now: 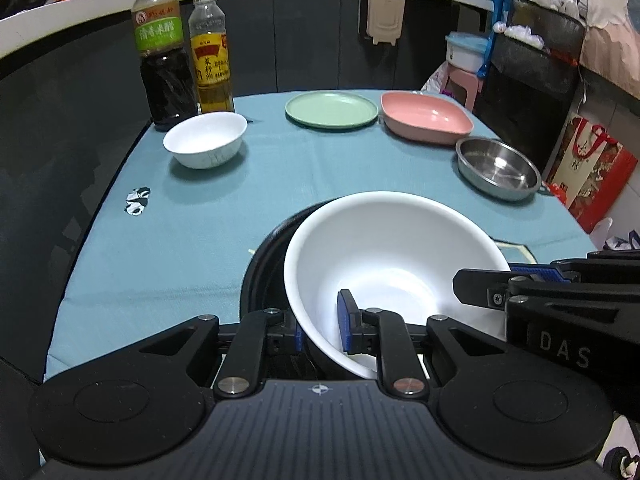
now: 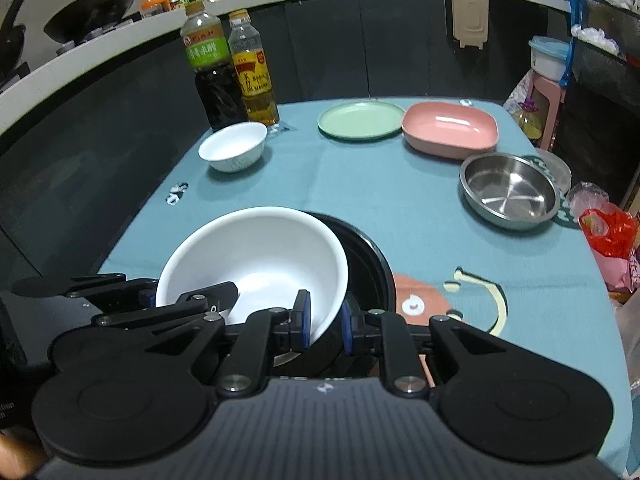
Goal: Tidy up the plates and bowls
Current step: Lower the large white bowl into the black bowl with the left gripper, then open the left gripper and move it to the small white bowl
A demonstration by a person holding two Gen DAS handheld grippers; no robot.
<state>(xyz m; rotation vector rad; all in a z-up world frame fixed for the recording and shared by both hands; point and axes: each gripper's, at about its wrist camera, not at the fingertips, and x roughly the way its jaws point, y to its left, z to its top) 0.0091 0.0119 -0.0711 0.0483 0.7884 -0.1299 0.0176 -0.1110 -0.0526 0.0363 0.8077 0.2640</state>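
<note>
white big bowl (image 1: 384,256) tilted in black pot (image 2: 372,264), l claw (image 1: 320,330) & r claw (image 2: 326,320) both clamped on its rim.

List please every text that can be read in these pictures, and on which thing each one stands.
"DAS": on the right tool's body.
"清香米醋": green label of the dark vinegar bottle.
Yellow and red label of the oil bottle: characters too blurred to read.
Red gift bag: characters too small to read.
</note>
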